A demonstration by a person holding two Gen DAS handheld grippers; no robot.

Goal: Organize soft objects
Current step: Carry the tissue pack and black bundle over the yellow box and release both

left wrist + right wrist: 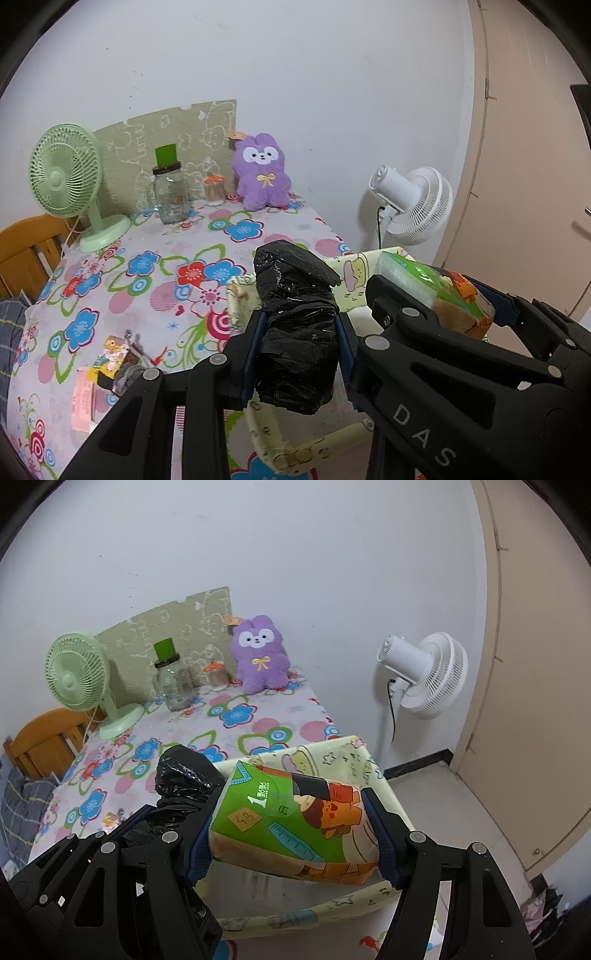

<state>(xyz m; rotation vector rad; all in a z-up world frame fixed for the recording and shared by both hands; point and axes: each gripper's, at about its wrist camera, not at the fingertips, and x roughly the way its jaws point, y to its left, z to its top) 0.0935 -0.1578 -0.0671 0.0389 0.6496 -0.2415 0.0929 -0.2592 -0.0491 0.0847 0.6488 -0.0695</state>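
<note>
A: What is your left gripper [299, 343] doing?

B: You have it clamped on a roll of black plastic bags [295, 325]. Both blue pads press into its sides, and the roll's crumpled top sticks up past the fingertips.

A: And your right gripper [291, 834]?

B: Its jaws stand wide, yet they are closed on a soft tissue pack [291, 823] with a green cartoon wrapper, one pad on each end. You hold it crosswise between the fingers.

A: Where do the two sit relative to each other?

B: Side by side; the bag roll is just left of your right gripper, nearly touching its left finger.

A: What lies under them?

B: A pale yellow fabric storage box [332, 753] with an open top, directly below and ahead of both grippers. Both things hang above its opening.

A: Anything further out?

B: Beyond your fingertips, on the flowered tablecloth [155, 280], a purple plush toy [262, 173] leans at the wall, with a glass jar [171, 195] and a green desk fan [70, 177] to its left.
</note>
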